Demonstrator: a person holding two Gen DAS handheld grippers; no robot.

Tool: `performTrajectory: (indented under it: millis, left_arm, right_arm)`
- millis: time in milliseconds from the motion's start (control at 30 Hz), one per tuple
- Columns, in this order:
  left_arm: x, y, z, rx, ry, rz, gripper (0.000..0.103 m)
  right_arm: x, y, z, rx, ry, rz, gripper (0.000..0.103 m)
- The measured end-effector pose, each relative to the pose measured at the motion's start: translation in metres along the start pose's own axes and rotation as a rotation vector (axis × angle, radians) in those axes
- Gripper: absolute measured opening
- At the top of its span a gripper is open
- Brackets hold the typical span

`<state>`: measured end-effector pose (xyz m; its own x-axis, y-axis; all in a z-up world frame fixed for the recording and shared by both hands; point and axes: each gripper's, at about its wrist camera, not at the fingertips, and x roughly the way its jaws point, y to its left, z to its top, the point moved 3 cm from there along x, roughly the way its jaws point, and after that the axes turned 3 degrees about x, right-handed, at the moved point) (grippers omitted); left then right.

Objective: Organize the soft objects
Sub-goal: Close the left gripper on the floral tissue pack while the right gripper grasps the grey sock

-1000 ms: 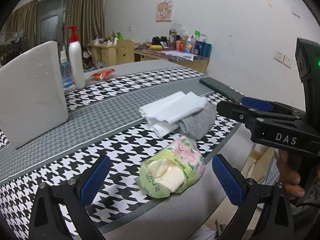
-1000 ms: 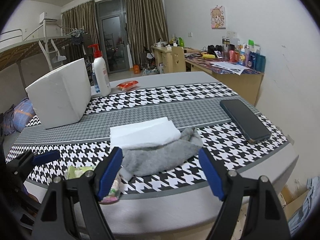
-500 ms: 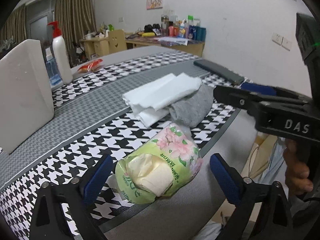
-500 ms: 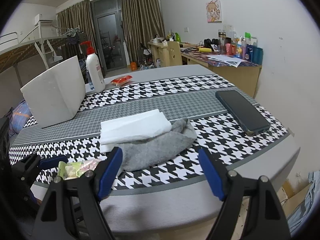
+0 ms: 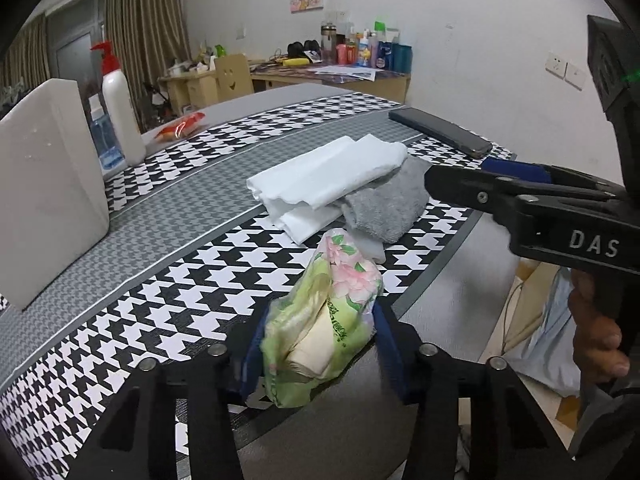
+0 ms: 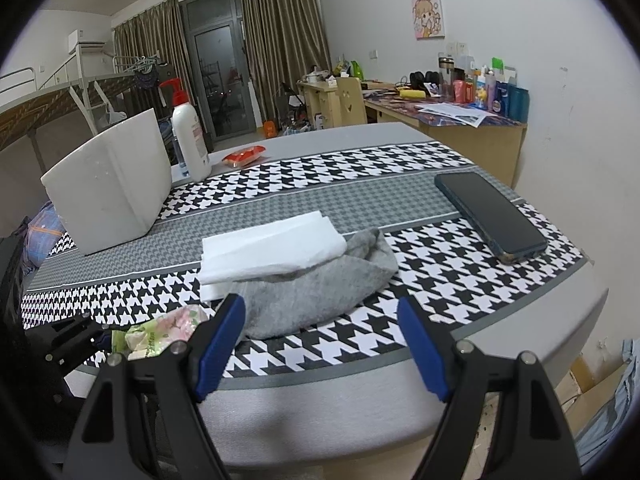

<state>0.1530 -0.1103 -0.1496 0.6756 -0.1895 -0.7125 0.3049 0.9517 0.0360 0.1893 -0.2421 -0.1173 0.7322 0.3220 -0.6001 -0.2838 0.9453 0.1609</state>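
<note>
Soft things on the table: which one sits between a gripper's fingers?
The green floral tissue pack, between the closing left gripper; white cloth and grey cloth lie untouched.

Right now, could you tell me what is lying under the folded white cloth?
The white cloth overlaps one end of a grey sock; the rest rests on the checked table cover. Whatever else lies beneath is covered.

A dark phone [image 6: 491, 216], a white pump bottle [image 6: 190, 142] and a red packet [image 6: 244, 156] lie on the houndstooth table [image 6: 320, 168].
</note>
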Motion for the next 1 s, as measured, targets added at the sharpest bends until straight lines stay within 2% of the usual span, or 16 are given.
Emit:
performTrajectory:
  millis: [300,867,1000]
  left_arm:
    - [-0.014,0.009,0.003,-0.026,-0.041,-0.016,0.050]
    - [-0.028,0.034,0.002,-0.089,-0.073,0.019,0.050]
    - [-0.029,0.038,0.001,-0.099,-0.073,0.027,0.050]
  right_arm:
    - [0.007,0.002,0.000,0.000,0.015,0.008,0.082]
    - [0.030,0.018,-0.002,-0.036,0.070,0.016,0.082]
    - [0.040,0.021,-0.002,-0.043,0.096,0.010,0.077]
